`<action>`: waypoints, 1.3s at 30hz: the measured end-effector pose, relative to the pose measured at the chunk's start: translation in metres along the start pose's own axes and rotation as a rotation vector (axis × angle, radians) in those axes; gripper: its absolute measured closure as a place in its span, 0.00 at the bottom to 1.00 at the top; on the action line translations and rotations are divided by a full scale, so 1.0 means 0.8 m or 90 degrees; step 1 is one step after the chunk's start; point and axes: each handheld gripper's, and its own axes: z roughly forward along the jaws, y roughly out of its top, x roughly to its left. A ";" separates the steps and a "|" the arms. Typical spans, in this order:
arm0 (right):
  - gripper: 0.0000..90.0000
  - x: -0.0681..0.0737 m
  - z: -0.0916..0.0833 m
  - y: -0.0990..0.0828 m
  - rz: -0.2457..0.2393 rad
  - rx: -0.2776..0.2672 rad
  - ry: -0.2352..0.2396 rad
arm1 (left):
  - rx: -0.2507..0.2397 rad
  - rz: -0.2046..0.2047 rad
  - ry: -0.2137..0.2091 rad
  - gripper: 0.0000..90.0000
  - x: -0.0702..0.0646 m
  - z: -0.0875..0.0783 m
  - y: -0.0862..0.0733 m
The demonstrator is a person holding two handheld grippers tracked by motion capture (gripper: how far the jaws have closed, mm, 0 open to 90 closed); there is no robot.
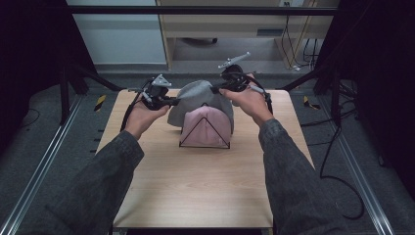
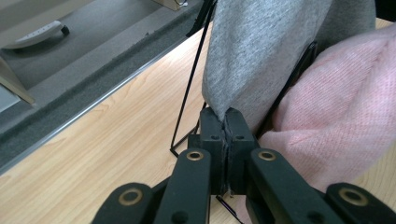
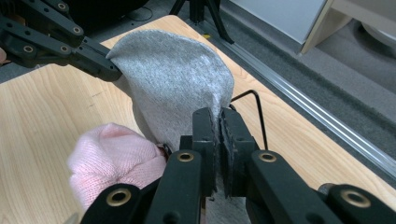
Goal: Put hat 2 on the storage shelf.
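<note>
A grey knit hat [image 1: 195, 100] is stretched between my two grippers above the back of a black wire stand [image 1: 193, 134]. A pink knit hat [image 1: 208, 126] sits on the front of that stand. My left gripper [image 1: 172, 101] is shut on the grey hat's left edge [image 2: 233, 74], its jaws pinching the cloth [image 2: 226, 116]. My right gripper [image 1: 216, 89] is shut on the hat's right edge [image 3: 177, 79], the fabric squeezed between its jaws [image 3: 218, 116]. In the right gripper view the left gripper [image 3: 112, 63] holds the far edge, and the pink hat [image 3: 112, 158] lies below.
The stand rests on a light wooden table [image 1: 195, 186], near its far edge. A metal rail [image 3: 317, 116] and grey floor lie beyond the table. Dark frame posts [image 1: 66, 83] stand at both sides. Cables [image 1: 337, 161] trail on the floor at right.
</note>
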 end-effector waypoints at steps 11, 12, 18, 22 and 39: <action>0.95 0.000 0.016 -0.009 0.006 0.008 0.006 | 0.013 -0.003 -0.004 0.98 0.002 0.007 -0.013; 0.95 0.000 0.016 -0.009 0.008 0.008 0.007 | 0.013 -0.004 -0.005 0.98 0.002 0.008 -0.013; 0.95 -0.001 0.021 -0.010 0.008 0.013 0.008 | 0.015 -0.009 -0.007 0.98 0.004 0.012 -0.018; 0.95 -0.001 0.024 -0.013 0.012 0.014 0.010 | 0.019 -0.012 -0.011 0.98 0.004 0.015 -0.024; 0.94 -0.002 0.030 -0.023 0.011 0.028 0.009 | 0.035 -0.024 -0.022 0.98 0.000 0.024 -0.033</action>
